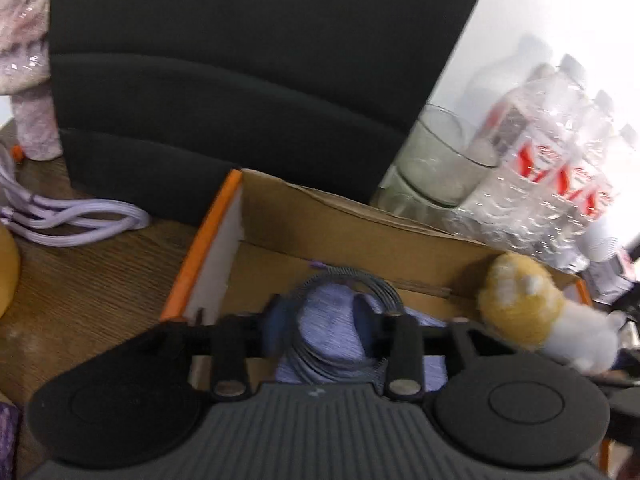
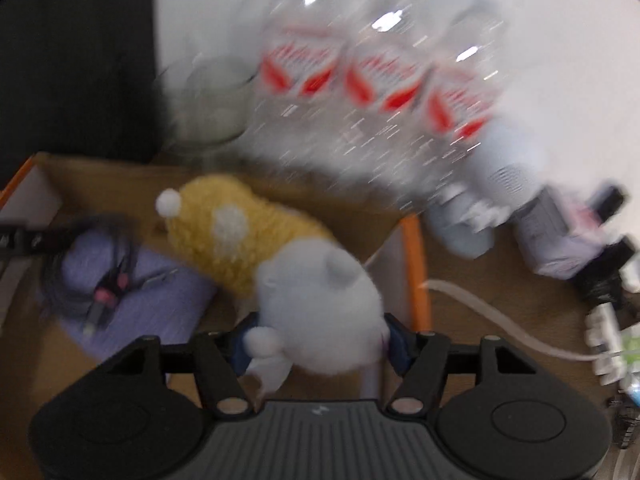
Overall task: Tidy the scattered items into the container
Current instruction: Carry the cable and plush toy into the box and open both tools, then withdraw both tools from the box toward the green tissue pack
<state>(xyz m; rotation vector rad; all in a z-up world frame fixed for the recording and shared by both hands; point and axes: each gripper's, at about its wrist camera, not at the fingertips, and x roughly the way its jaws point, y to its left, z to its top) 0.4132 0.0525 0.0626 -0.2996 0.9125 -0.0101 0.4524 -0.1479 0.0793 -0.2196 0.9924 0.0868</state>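
Observation:
A cardboard box with orange edges (image 1: 280, 216) (image 2: 104, 180) stands on the wooden table. In it lie a lavender cloth (image 1: 324, 320) (image 2: 160, 292) and a coiled grey cable (image 1: 380, 284) (image 2: 64, 296). My left gripper (image 1: 324, 320) hangs over the box, its blue pads either side of the cable coil and cloth; whether it grips is unclear. My right gripper (image 2: 320, 344) is shut on a yellow and white plush toy (image 2: 320, 300), held over the box's right end. The toy also shows in the left wrist view (image 1: 528, 300).
A lilac cable (image 1: 68, 216) lies on the table left of the box. A black chair back (image 1: 240, 80) stands behind. A glass bowl (image 1: 436, 160) and a pack of water bottles (image 1: 552, 160) (image 2: 380, 92) stand behind right. A white cord (image 2: 500, 320) and boxes (image 2: 560, 240) lie right.

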